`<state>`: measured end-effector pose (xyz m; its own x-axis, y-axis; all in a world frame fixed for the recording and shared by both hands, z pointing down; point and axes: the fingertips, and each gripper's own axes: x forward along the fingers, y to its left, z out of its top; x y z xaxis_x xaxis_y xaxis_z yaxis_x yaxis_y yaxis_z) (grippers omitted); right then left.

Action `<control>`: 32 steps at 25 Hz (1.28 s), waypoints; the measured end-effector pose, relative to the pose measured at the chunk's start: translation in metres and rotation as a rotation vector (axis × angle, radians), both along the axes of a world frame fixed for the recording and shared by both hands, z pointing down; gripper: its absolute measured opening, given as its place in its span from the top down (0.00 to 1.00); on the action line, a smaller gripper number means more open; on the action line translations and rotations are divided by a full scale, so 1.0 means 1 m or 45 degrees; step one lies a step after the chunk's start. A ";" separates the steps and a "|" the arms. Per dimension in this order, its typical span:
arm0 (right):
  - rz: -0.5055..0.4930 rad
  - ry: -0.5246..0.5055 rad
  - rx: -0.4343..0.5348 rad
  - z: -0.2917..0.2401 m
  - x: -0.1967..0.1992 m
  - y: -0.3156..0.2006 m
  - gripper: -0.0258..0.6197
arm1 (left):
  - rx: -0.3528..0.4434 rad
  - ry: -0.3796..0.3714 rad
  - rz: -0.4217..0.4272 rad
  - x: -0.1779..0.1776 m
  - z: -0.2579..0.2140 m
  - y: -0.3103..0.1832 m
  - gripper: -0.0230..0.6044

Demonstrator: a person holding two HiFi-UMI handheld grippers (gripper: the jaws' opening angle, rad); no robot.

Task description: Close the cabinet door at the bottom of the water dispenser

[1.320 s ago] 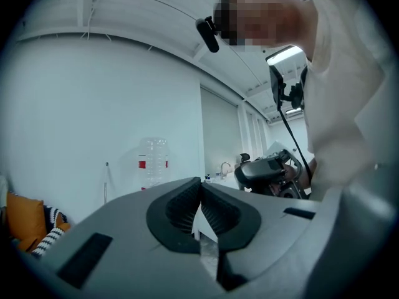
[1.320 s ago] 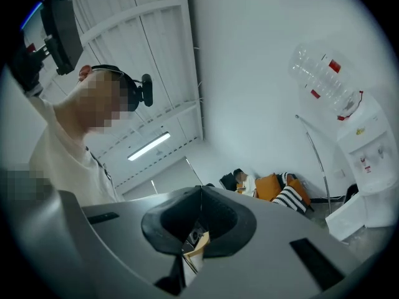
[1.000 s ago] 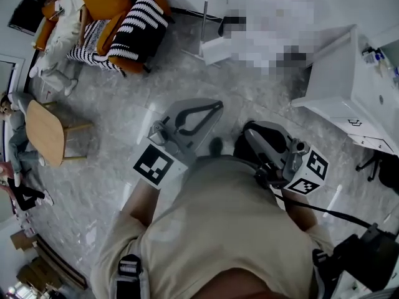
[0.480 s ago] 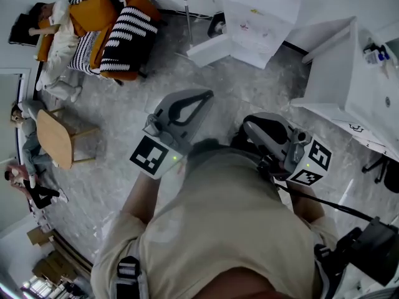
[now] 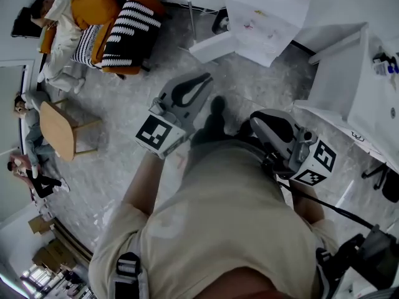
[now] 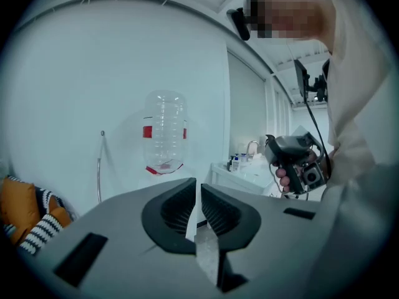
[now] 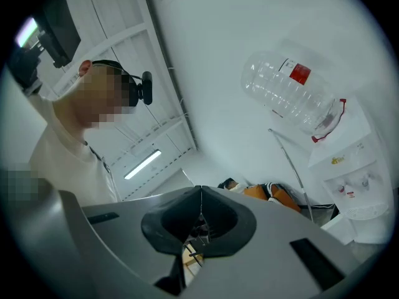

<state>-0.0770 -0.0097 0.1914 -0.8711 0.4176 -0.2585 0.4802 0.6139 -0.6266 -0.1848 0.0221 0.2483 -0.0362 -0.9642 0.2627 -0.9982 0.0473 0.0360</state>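
The white water dispenser [image 5: 265, 17] stands at the top of the head view with a clear bottle [image 6: 165, 129] on top. At its foot the cabinet door [image 5: 212, 47] swings out to the left, open. My left gripper [image 5: 202, 80] is shut and empty, and it points at the floor a short way before that door. Further right and nearer to me, my right gripper [image 5: 259, 120] is also shut with nothing in it. The right gripper view shows the bottle [image 7: 290, 95] and the dispenser's taps [image 7: 352, 182] beyond the closed jaw tips [image 7: 201, 192]. In the left gripper view the jaw tips [image 6: 198, 182] meet.
An armchair with orange and striped cushions [image 5: 109, 23] and a person lying on it are at the upper left. A small wooden table [image 5: 56, 129] stands at the left, with people beside it. A white counter with a sink [image 5: 368, 80] fills the right. A thin metal pole [image 5: 189, 5] stands left of the dispenser.
Both grippers have moved forward towards the dispenser, which now lies nearer in the head view. Both stayed shut.
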 end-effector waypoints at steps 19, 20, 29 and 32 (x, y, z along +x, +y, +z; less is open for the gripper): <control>-0.144 0.317 -0.091 0.122 -0.241 0.033 0.93 | -0.264 0.150 0.059 -0.237 0.225 -0.008 0.77; -0.147 0.335 -0.103 0.133 -0.251 0.036 0.93 | -0.299 0.150 0.072 -0.247 0.245 -0.007 0.77; -0.138 0.490 -0.151 0.234 -0.276 0.031 0.93 | -0.531 0.198 0.128 -0.275 0.415 -0.019 0.69; -0.107 0.527 -0.195 0.257 -0.280 0.026 0.93 | -0.600 0.203 0.136 -0.279 0.460 -0.024 0.66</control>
